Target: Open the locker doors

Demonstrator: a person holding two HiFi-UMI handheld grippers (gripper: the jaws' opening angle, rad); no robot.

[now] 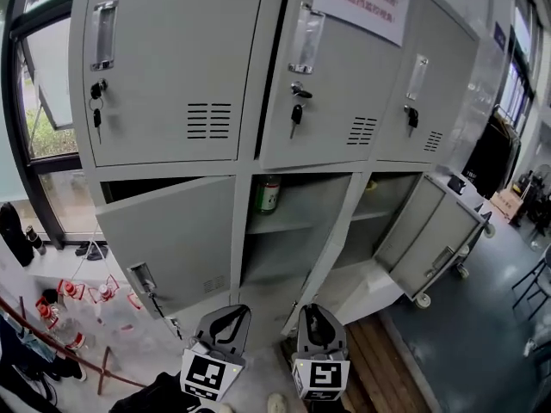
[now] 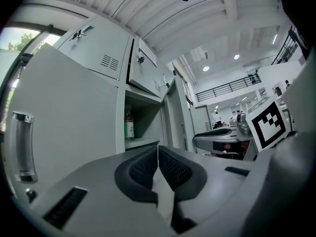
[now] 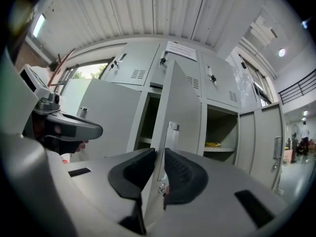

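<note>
1. Presently pinching the edge of the lower middle door [image 3: 180, 107], swung out from the locker [image 1: 250, 76], with the right claw [image 3: 159, 154].
2. Holding the left claw [image 2: 158, 149] pressed together, empty, near the half-open lower left door [image 2: 69, 122].
3. Showing the lower right door [image 1: 430, 231] swung wide from the locker.

Bottle [image 1: 268, 194] on shelf [image 1: 288, 223] in middle locker [image 1: 312, 198]

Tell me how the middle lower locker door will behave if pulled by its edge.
The middle lower door looks like thin sheet steel, so probably light and slightly flexible. Its painted faces look smooth where the right tool grips its edge, so the pads might slip. It stands swung out from the locker, so it should likely pivot freely.
</note>
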